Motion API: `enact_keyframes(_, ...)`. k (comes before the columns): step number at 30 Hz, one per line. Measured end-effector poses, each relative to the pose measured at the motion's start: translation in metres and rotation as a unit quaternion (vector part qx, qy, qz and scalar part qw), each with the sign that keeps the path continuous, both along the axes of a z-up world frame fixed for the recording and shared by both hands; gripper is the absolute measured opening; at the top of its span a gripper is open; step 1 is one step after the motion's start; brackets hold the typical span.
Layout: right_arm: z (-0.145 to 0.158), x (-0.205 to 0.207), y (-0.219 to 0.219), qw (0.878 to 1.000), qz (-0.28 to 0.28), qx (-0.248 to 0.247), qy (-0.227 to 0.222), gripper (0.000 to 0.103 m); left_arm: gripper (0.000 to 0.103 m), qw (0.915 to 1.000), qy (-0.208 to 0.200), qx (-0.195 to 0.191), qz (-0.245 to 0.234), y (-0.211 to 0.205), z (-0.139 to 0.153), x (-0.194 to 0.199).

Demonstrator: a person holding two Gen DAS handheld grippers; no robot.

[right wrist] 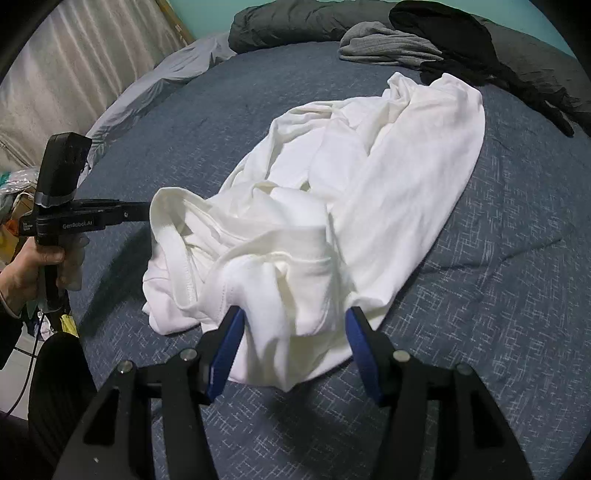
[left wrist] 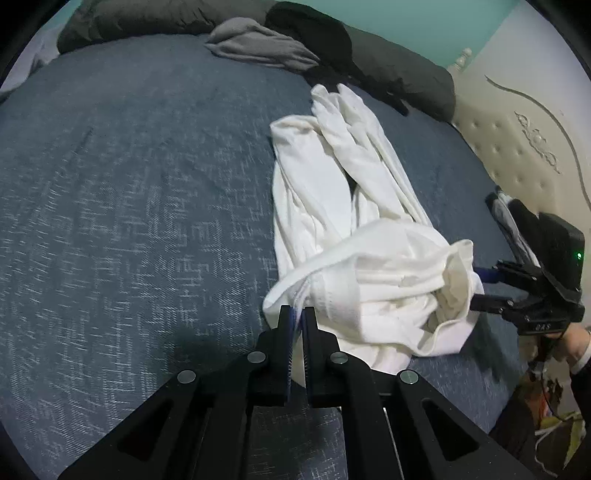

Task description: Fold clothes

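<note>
Both handheld grippers worked at the near end of a white garment (right wrist: 369, 173) that lay crumpled on the blue-grey bedspread (left wrist: 129, 184), its long body trailing away toward the dark pillows (left wrist: 402, 70) at the head of the bed. The left gripper (left wrist: 298, 314) was clenched on a ribbed hem at the garment's near edge. The right gripper (right wrist: 293, 321) stood with its blue pads (right wrist: 229, 343) apart; a fold of the white cloth sagged between them, but neither pad seemed to press on it, so it held nothing.

The chief risk appeared to lie with the garment itself: it was twisted and bunched at the near end, and a fold begun from this state would likely trap creases or doubled layers. With only one corner pinned, a pull by the left gripper could drag the whole piece sideways across the bedspread instead of spreading it. If the right gripper closed where it stood, it might have seized several layers at once, not a single edge. A grey garment (right wrist: 388, 44) and a black one (right wrist: 461, 33) beyond the white garment's far end sat close enough to be swept into it.
</note>
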State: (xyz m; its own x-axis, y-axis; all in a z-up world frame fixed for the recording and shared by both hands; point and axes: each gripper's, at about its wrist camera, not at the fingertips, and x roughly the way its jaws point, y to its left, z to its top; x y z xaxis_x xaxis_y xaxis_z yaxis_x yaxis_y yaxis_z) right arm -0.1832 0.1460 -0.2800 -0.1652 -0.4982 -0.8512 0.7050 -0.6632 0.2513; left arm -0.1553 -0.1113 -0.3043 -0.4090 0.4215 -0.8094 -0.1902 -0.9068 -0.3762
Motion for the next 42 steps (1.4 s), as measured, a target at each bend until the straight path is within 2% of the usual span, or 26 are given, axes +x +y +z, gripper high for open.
enact_keyframes(12,-0.003,-0.003,0.005,1.000,-0.008,-0.012,-0.009,0.058,0.005,0.9983,-0.053,-0.011,-0.022,0.017,-0.040,-0.004)
enact_keyframes(20,-0.004,-0.003,0.009,1.000,-0.013,-0.014,-0.011,0.058,0.006,0.9973,-0.068,-0.016,-0.025,0.024,-0.049,-0.005)
enact_keyframes(29,-0.007,-0.005,0.012,1.000,-0.020,-0.017,-0.017,0.058,0.008,0.9986,-0.046,-0.003,-0.028,0.023,-0.045,0.006)
enact_keyframes(36,-0.014,-0.003,0.005,1.000,-0.016,-0.006,-0.021,0.058,0.005,0.9983,-0.036,-0.018,-0.043,0.034,-0.050,0.006)
enact_keyframes(38,-0.016,-0.001,0.002,1.000,-0.009,-0.001,-0.020,0.048,0.004,0.9979,-0.028,-0.028,-0.051,0.037,-0.047,0.008)
enact_keyframes(40,-0.016,0.002,0.000,1.000,-0.004,0.006,-0.014,0.027,0.004,0.9974,-0.021,-0.036,-0.058,0.036,-0.044,0.004)
enact_keyframes(42,-0.015,0.003,0.000,1.000,-0.001,0.004,-0.011,0.014,0.004,0.9976,-0.017,-0.035,-0.058,0.034,-0.040,0.004)
